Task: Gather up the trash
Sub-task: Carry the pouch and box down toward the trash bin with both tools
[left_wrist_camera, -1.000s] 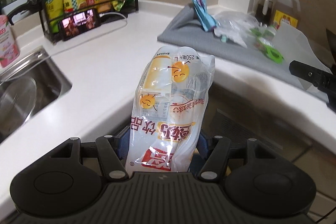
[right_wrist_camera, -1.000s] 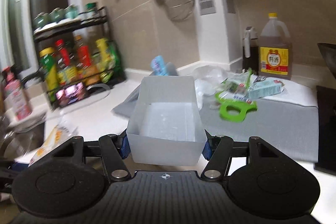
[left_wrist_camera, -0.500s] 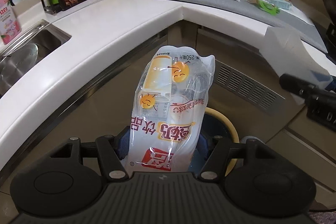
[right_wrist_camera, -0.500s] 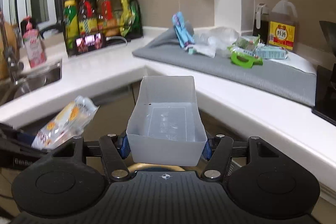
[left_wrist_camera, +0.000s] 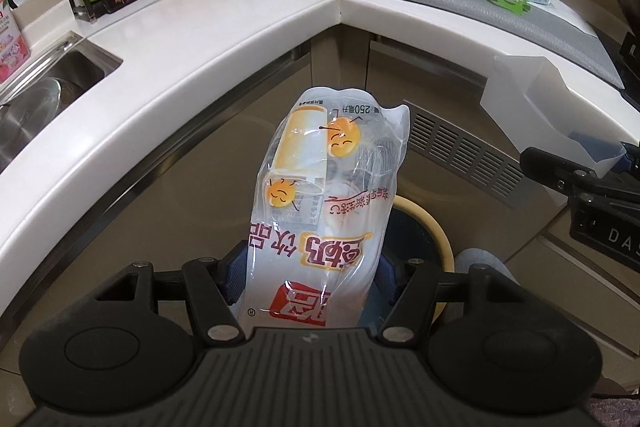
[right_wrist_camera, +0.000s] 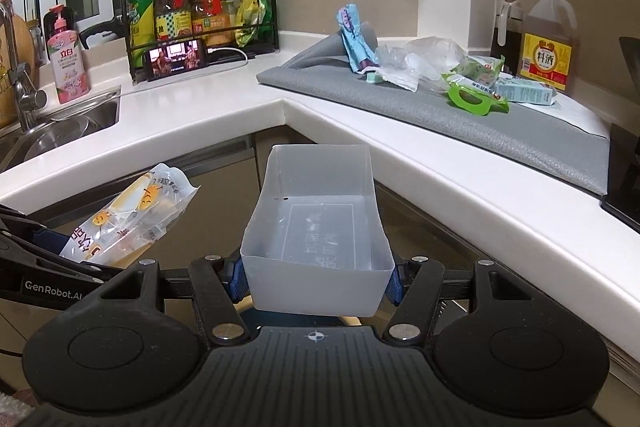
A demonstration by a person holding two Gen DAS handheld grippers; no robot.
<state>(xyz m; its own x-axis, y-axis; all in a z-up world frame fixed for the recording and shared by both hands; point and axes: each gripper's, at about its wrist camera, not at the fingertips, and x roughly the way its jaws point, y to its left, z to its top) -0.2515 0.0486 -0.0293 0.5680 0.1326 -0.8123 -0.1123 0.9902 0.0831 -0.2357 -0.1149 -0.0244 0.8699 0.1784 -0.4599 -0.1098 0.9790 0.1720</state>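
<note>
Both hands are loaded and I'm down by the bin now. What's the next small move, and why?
Probably open the left gripper and drop the milk wrapper. It is clamped between the fingers and the yellow-rimmed trash bin shows just beneath and behind it, so it looks roughly lined up. The right gripper holds the translucent plastic tray off to the side; that can follow.

Matte black left gripper (left_wrist_camera: 308, 277) with blue pads, silver screws; black right gripper (right_wrist_camera: 316, 277) identical, crosshair-marked ribbed housing.
</note>
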